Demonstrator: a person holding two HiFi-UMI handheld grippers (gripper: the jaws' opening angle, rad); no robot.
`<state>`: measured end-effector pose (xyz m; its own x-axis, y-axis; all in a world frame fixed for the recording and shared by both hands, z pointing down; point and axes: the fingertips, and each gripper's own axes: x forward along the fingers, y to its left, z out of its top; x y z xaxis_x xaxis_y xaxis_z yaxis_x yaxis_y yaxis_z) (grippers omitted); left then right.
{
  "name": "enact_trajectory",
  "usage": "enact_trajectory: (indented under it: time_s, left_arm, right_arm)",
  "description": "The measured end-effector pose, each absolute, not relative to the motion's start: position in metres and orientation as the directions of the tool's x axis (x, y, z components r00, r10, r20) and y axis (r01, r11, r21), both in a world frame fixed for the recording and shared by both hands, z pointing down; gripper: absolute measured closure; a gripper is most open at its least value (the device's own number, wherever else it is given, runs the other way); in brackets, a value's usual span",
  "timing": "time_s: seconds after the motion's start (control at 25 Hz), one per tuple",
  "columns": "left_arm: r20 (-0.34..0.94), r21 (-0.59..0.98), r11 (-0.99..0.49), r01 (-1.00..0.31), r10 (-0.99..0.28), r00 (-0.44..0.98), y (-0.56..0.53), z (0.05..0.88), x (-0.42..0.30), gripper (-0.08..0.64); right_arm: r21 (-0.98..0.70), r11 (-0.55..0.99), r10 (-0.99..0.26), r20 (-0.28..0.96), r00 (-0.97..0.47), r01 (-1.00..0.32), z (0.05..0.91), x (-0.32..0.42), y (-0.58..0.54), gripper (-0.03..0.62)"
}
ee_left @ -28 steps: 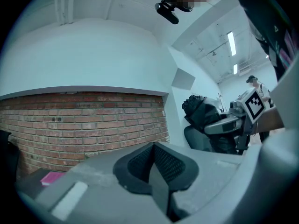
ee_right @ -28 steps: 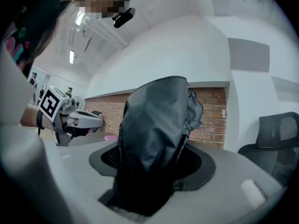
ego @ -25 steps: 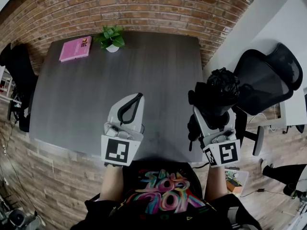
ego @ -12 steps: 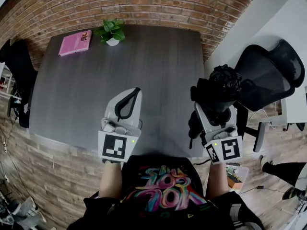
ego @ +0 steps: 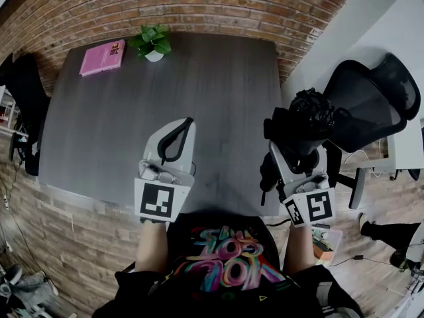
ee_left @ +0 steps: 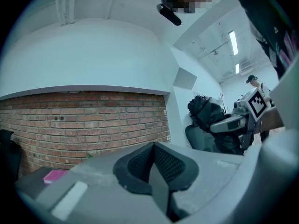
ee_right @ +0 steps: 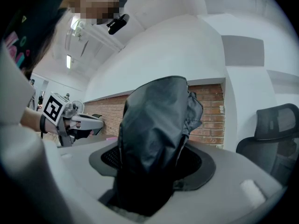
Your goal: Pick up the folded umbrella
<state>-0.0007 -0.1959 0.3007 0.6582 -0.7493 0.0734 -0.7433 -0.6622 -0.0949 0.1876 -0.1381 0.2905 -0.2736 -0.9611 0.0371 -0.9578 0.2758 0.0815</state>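
Head view showed, nearest the camera, the person's black shirt with a colourful print (ego: 222, 267). Just beyond it both hand-held tools were held out level over the near edge of the dark grey wooden table (ego: 225, 91). The left gripper (ego: 184, 124) had its jaws pressed together with nothing between them; in the left gripper view its black ribbed pads (ee_left: 166, 160) met along one seam. The right gripper (ego: 298, 158) was clenched on the black folded umbrella (ego: 308, 121), which it held lifted at the table's right edge, off the tabletop. In the right gripper view the umbrella's crumpled black fabric filled the gap between the jaws and rose above them. Close to the umbrella's right stood a black mesh office chair (ego: 371, 105). At the table's far edge sat a small green plant in a white pot (ego: 152, 43), with a pink book (ego: 103, 57) just beside it on the left. A red brick wall (ego: 199, 5) ran behind.
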Motion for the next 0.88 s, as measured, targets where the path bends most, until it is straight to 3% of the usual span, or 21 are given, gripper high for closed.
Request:
enact_trajectory:
  time_s: [0.88]
  left_arm:
    - [0.080, -0.062, -0.642, -0.764, -0.766, 0.638, -0.2041, 0.3075, -0.0070, 0.558]
  right_arm:
    - [0.063, 0.285, -0.958, 0.049, -0.282, -0.957, 0.2975, 0.1868, -0.1454, 0.293]
